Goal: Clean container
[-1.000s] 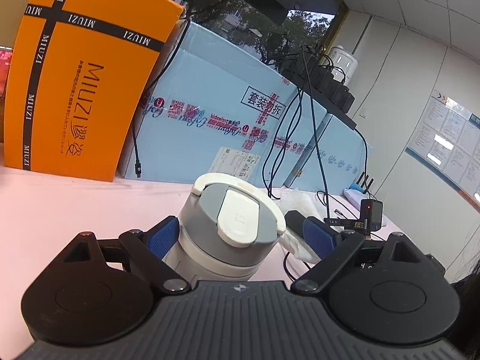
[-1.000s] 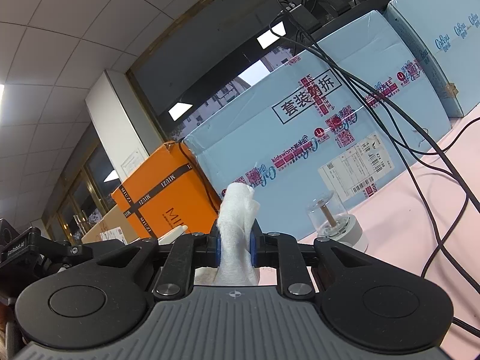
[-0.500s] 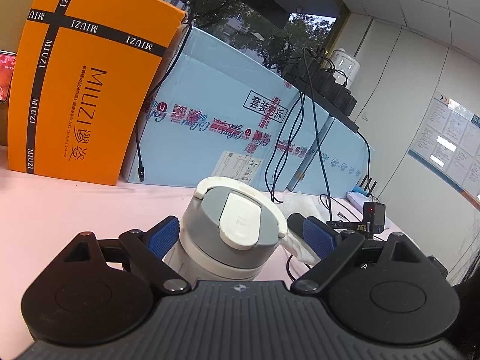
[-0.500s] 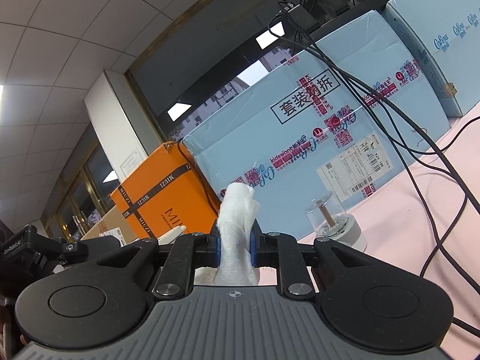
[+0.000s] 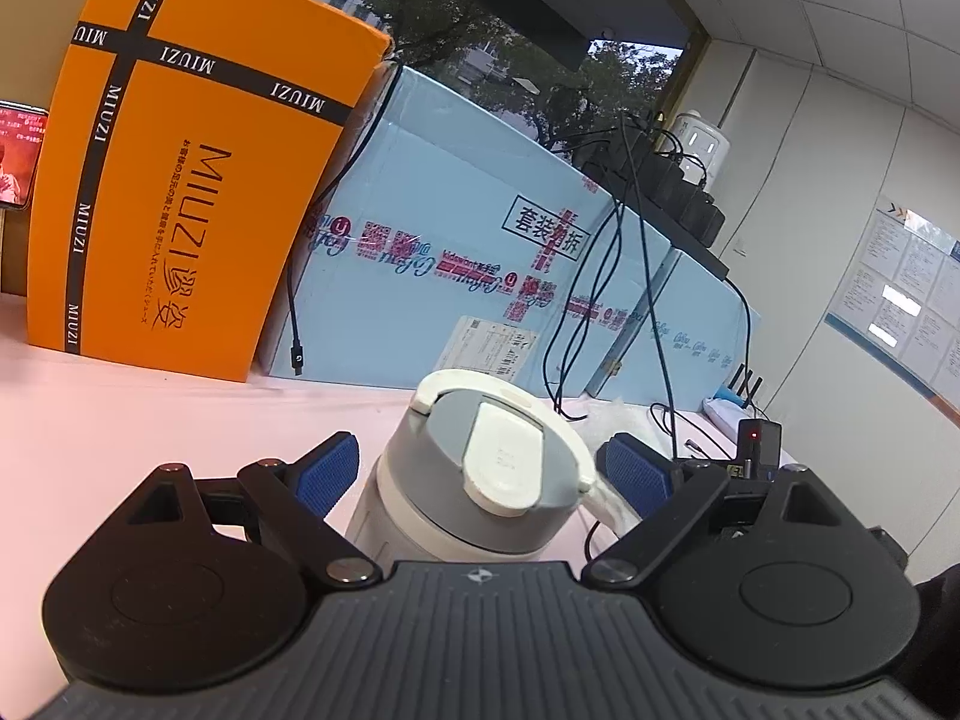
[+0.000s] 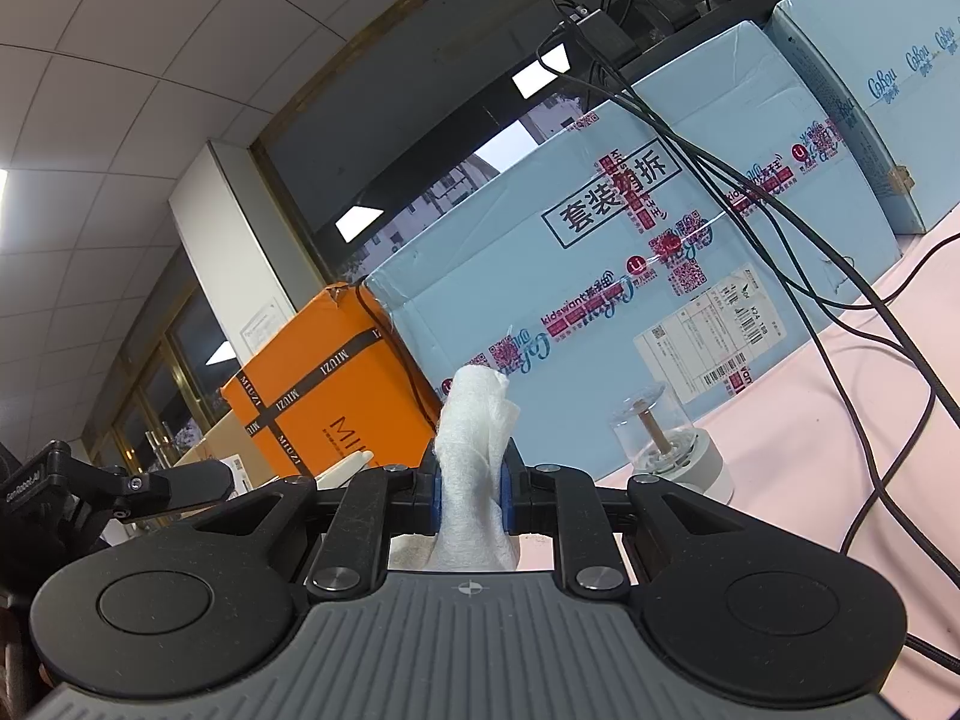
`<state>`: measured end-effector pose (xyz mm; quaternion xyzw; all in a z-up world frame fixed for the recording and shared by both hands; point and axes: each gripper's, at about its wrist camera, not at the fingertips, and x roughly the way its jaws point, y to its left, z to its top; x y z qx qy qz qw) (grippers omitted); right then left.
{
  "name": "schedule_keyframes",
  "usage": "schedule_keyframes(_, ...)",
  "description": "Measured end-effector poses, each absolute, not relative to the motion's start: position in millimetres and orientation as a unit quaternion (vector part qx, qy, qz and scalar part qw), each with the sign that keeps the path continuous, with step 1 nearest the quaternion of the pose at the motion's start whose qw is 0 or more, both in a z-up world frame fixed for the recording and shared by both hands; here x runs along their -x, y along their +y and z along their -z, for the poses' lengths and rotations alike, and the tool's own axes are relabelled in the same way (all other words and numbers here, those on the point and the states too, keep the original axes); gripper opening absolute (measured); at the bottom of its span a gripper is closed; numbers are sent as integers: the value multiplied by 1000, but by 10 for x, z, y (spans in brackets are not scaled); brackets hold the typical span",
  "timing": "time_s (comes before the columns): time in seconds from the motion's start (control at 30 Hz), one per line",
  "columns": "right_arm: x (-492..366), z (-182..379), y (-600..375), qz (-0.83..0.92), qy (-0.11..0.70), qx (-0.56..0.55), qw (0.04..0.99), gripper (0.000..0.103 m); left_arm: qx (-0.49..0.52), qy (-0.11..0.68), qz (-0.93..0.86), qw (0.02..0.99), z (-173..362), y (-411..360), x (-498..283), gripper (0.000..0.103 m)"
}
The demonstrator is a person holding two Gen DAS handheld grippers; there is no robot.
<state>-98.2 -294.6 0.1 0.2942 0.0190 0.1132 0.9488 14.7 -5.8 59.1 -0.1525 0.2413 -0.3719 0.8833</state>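
Pink table (image 5: 150,414) | boxes (image 5: 468,252) behind | left gripper (image 5: 486,471) around cup (image 5: 480,480)

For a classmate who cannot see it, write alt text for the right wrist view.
The right gripper is shut on a crumpled white cloth wad that sticks up between its blue pads. Beyond, on a pink tabletop, stand an orange MIUZI box, pale blue cartons draped with black cables, and a small clear-domed grey holder.

An office is indicated: a suspended tile ceiling (image 6: 90,138) with panel lights, a notice board (image 5: 906,306) of printed sheets on a plain wall, and large windows facing buildings. Shipping cartons (image 5: 480,252) and charger cables (image 5: 624,300) are crowded along the pink worktop (image 5: 120,408).
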Motion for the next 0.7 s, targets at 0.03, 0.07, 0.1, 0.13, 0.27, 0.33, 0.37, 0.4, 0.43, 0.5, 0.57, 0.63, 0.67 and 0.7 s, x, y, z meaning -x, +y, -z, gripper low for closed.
schedule_keyframes(0.03,986,-3,-2946,-114,18,-294,949,16,154,241,372,883,-582,-57,-166,89)
schedule_keyframes(0.07,993,-7,-2947,-114,16,-294,949,16,156,240,371,883,-576,-56,-185,89)
schedule_keyframes(0.1,1001,-11,-2947,-114,13,-294,949,16,155,238,368,885,-578,-59,-203,89)
schedule_keyframes(0.13,1010,-15,-2948,-113,10,-293,949,16,155,234,367,887,-587,-64,-218,89)
schedule_keyframes(0.27,1042,-29,-2964,-109,0,-292,950,16,166,216,363,891,-635,-74,-255,89)
schedule_keyframes(0.33,1059,-37,-2975,-110,-4,-293,950,16,177,202,355,896,-656,-70,-236,93)
schedule_keyframes(0.37,1067,-45,-2976,-112,-5,-291,950,16,176,193,350,900,-660,-72,-215,101)
schedule_keyframes(0.4,1075,-53,-2974,-112,-8,-288,951,16,176,182,344,904,-655,-73,-186,103)
schedule_keyframes(0.43,1085,-60,-2971,-109,-11,-285,952,16,173,176,340,907,-645,-75,-159,103)
schedule_keyframes(0.5,1096,-68,-2983,-109,-14,-287,952,16,169,165,333,913,-624,-81,-108,103)
schedule_keyframes(0.57,1101,-68,-3006,-108,-13,-299,948,16,164,164,332,914,-609,-90,-90,103)
schedule_keyframes(0.63,1118,-63,-3017,-109,-6,-313,944,16,158,172,336,912,-602,-118,-128,103)
schedule_keyframes(0.67,1129,-61,-3010,-113,-1,-319,941,16,155,176,337,912,-599,-132,-148,103)
schedule_keyframes(0.7,1136,-61,-2996,-117,3,-322,939,16,154,177,335,913,-601,-147,-172,103)
